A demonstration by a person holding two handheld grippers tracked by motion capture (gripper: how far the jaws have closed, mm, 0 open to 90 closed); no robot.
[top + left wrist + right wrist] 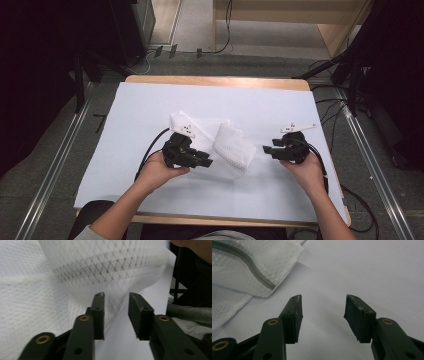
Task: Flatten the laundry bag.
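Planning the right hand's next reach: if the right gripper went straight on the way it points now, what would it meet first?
Probably the white mesh bag. The right gripper, jaws open and empty, points across bare white table cover toward the bag's zippered corner, which lies slightly off to one side, so it might just graze it.

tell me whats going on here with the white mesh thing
A person holds a gripper in each hand over a table covered in white paper. A white mesh laundry bag lies partly folded in the middle. The left gripper sits at the bag's edge with its jaws apart, mesh just between them but not pinched. The right gripper is open over bare paper, apart from the bag's zippered corner.
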